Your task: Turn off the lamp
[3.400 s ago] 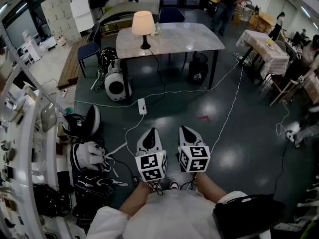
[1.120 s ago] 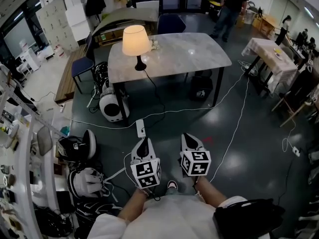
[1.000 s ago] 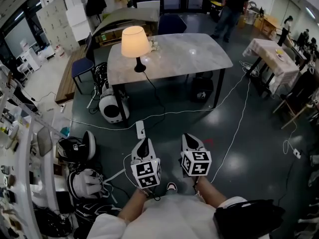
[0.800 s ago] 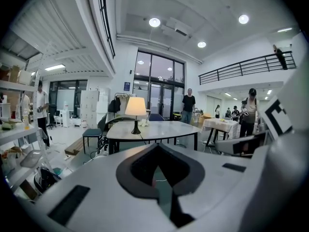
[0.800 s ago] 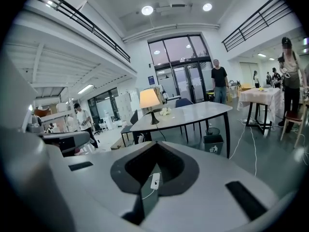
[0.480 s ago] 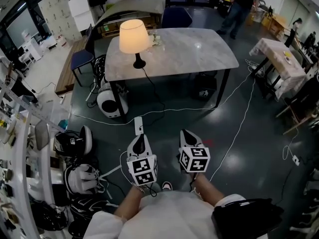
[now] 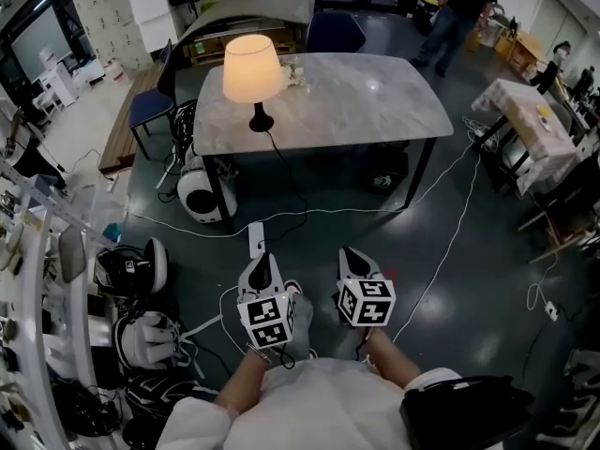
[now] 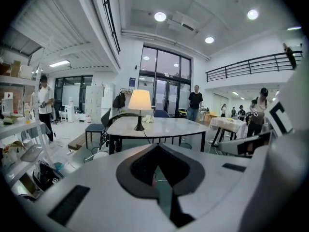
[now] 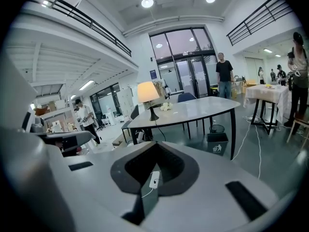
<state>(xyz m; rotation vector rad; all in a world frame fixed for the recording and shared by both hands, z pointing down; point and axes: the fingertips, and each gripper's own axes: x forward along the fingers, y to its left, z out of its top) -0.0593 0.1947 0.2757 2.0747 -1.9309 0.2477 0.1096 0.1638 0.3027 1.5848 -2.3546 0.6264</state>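
Observation:
The lamp (image 7: 252,69) glows, its cream shade on a black stem, at the left end of a pale marble table (image 7: 366,101). It also shows ahead as the lit lamp (image 8: 140,105) in the left gripper view and the lamp (image 9: 148,95) in the right gripper view. A black cord runs from its base down to a white power strip (image 7: 255,240) on the floor. My left gripper (image 7: 262,268) and right gripper (image 7: 351,259) are held side by side low in the head view, well short of the table. Both are shut with nothing in them.
A white round appliance (image 7: 199,192) sits under the table's left end and a black bin (image 7: 382,173) beneath its right. White cables (image 7: 441,251) cross the dark floor. Helmets and gear (image 7: 141,326) line shelves on the left. A person (image 7: 464,7) stands beyond the table; another table (image 7: 525,111) is at right.
The table and lamp have come nearer in the head view as I walk forward. Both grippers stay shut and side by side, carried along toward the power strip.

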